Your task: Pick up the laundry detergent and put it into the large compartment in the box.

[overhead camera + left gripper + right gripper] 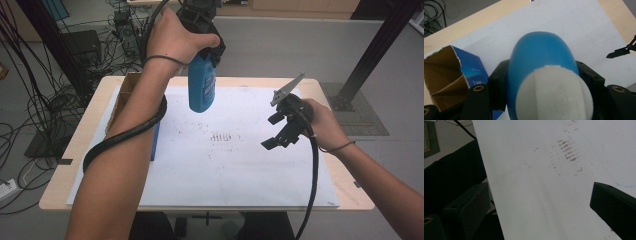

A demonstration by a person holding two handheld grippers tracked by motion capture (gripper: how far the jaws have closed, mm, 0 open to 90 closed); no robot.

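Observation:
A blue bottle (202, 87) with a white cap hangs upright in the air over the back of the white sheet (235, 170). My left gripper (207, 50) is shut on its upper part, just below the cap. In the left gripper view the white cap (554, 92) and the blue bottle's body (541, 55) sit between the black jaws of my left gripper (542, 73), which press on both sides. My right gripper (272, 131) hovers low over the sheet's right half, open and holding nothing. In its own view, bare sheet lies between the spread jaws of my right gripper (541, 202).
An open blue cardboard box (125, 95) lies at the table's left, its brown inside (446, 72) facing up. Brownish smudges (220, 136) mark the sheet's middle. Wooden table edge (325, 90) surrounds the sheet. Cables cover the floor at left.

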